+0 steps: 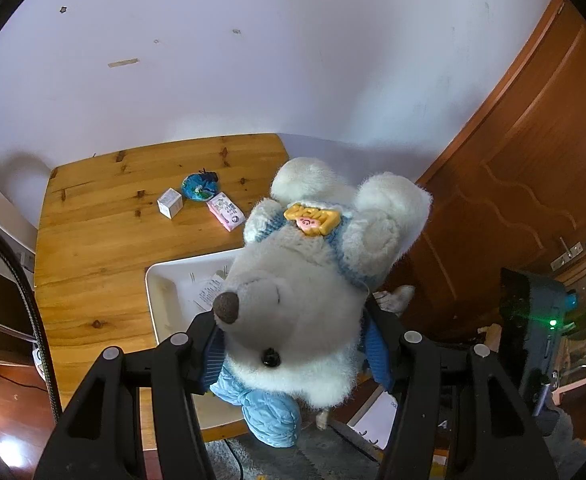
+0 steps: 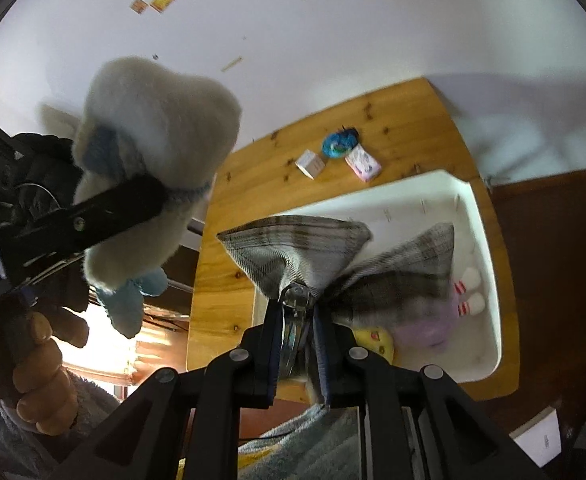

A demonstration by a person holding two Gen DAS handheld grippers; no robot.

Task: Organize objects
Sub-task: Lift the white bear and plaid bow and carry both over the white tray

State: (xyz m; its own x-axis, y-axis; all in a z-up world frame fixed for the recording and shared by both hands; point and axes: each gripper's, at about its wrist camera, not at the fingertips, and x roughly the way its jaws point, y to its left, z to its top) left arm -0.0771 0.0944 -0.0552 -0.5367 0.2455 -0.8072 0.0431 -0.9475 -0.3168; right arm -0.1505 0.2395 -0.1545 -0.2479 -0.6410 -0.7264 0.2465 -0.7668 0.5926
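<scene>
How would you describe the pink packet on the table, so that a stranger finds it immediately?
Look at the wooden table against the white wall. Beyond the white bin, three small things lie in a row. The pink packet is flat and rectangular, nearest the bin, beside the round blue item and the white box.

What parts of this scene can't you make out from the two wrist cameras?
- Left wrist view: the white bin interior, mostly blocked by the plush bear.
- Right wrist view: the yellow toy and purple doll, largely covered by the plaid bow.
- Both views: print on the small box, too small.
</scene>
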